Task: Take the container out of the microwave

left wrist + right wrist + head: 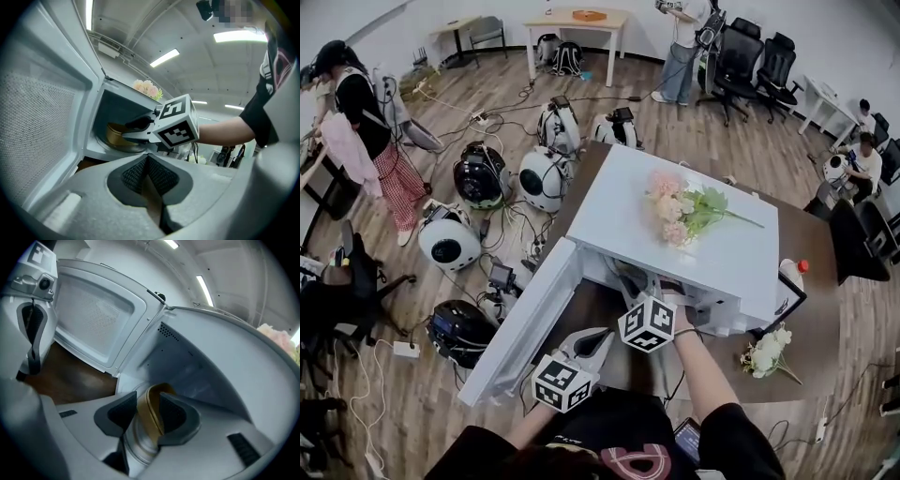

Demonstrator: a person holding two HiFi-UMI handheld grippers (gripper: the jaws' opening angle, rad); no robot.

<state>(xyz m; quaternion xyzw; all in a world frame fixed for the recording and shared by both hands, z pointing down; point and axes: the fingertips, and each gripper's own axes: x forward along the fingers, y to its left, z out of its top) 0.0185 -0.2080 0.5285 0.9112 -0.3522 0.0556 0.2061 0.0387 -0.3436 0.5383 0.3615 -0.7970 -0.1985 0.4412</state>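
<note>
The white microwave (619,202) stands on a brown table with its door (525,319) swung wide to the left. Inside, on the turntable, sits a gold, metal-walled container (114,133) (154,401). My right gripper (129,131) (149,414) reaches into the cavity; its marker cube (647,323) shows at the opening. Its jaws straddle the container's wall, one pad inside the rim and one outside, and I see no squeeze. My left gripper (598,342) (147,159) hangs in front of the open door with its pads together and nothing between them.
Pink flowers (680,208) lie on top of the microwave. A white flower bunch (766,354) and a bottle (792,274) are on the table (820,319) to the right. Round robot units and cables crowd the floor at left; people stand and sit around the room.
</note>
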